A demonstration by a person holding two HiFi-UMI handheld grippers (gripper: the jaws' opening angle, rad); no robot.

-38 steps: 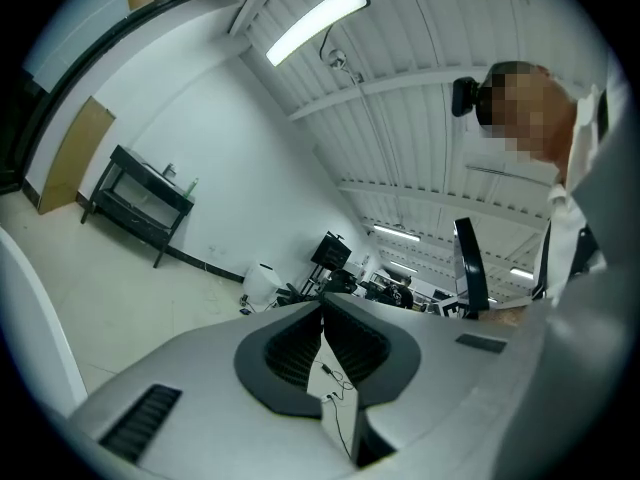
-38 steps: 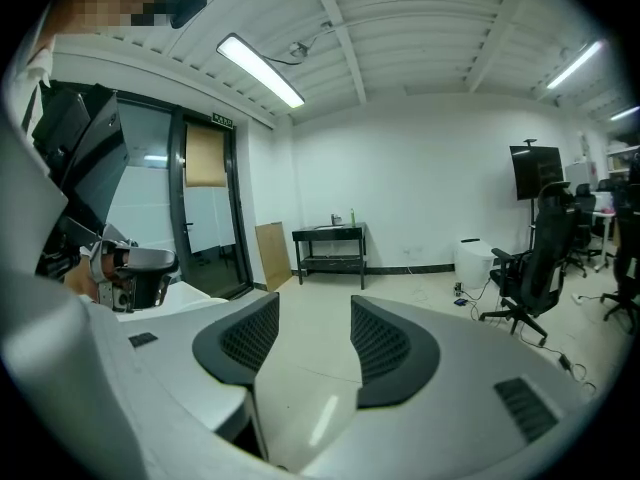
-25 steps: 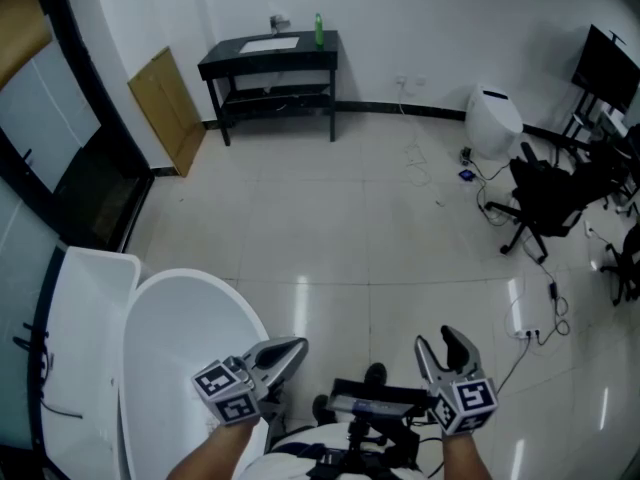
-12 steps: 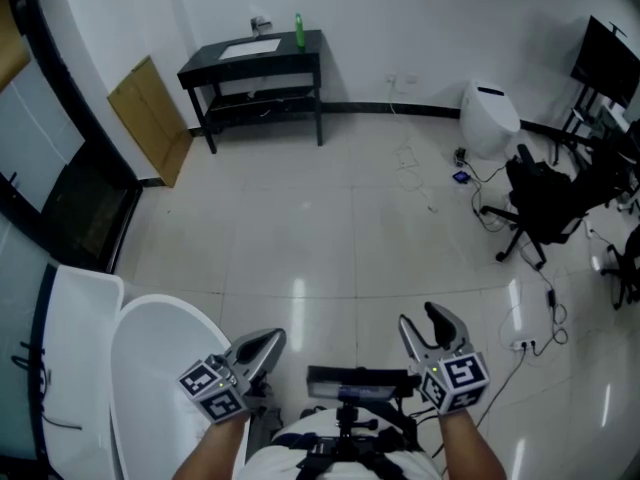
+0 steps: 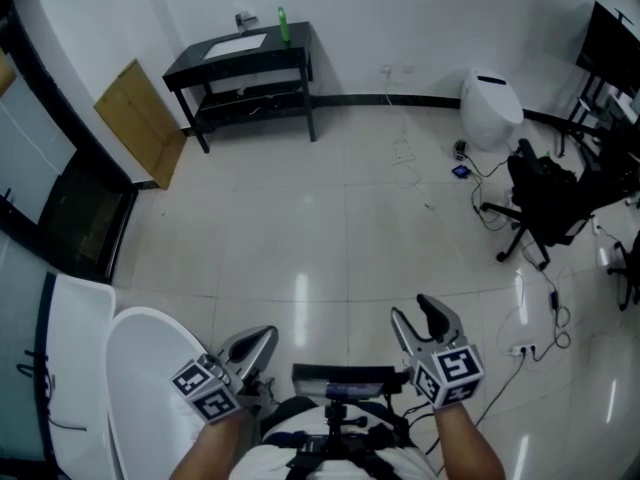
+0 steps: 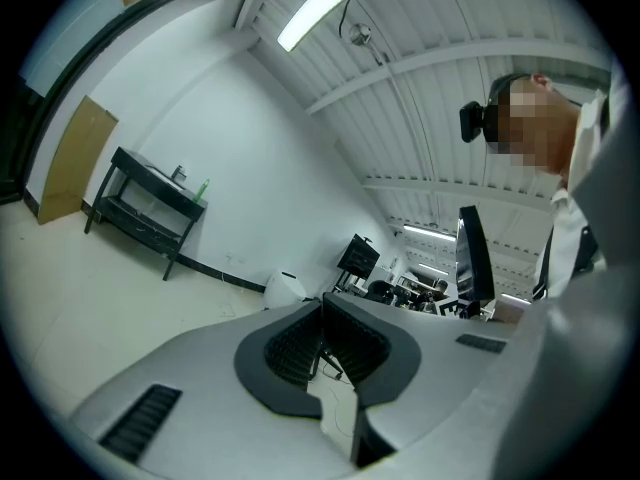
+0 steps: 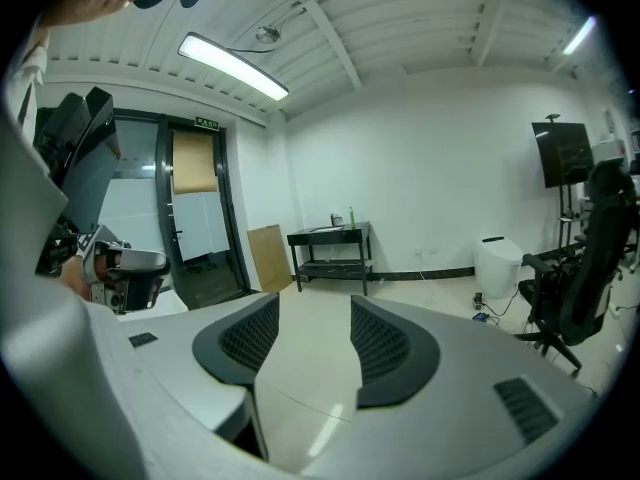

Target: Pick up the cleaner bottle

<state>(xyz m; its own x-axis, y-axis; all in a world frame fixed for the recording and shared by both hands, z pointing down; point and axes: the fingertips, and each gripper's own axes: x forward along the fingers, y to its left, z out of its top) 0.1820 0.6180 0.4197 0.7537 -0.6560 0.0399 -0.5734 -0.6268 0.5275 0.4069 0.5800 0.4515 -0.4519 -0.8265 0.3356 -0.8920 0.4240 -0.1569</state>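
Note:
The cleaner bottle (image 5: 283, 25) is a small green bottle. It stands upright on the black table (image 5: 240, 58) against the far wall, across the room from me. It also shows as a tiny green bottle (image 6: 203, 190) in the left gripper view and as a green bottle (image 7: 351, 217) in the right gripper view. My left gripper (image 5: 264, 338) is held low by my body, its jaws shut with nothing between them. My right gripper (image 5: 415, 314) is level with it, open and empty. Both are far from the bottle.
A wide stretch of tiled floor lies between me and the table. A white oval tub (image 5: 150, 388) is at my left. A cardboard panel (image 5: 140, 123) leans by a dark doorway. At the right are a white bin (image 5: 493, 108), an office chair (image 5: 545, 198) and floor cables (image 5: 520, 348).
The head view has shifted: the table and bottle have slid left and slightly up in frame. Both grippers sit a little lower, with their jaws unchanged.

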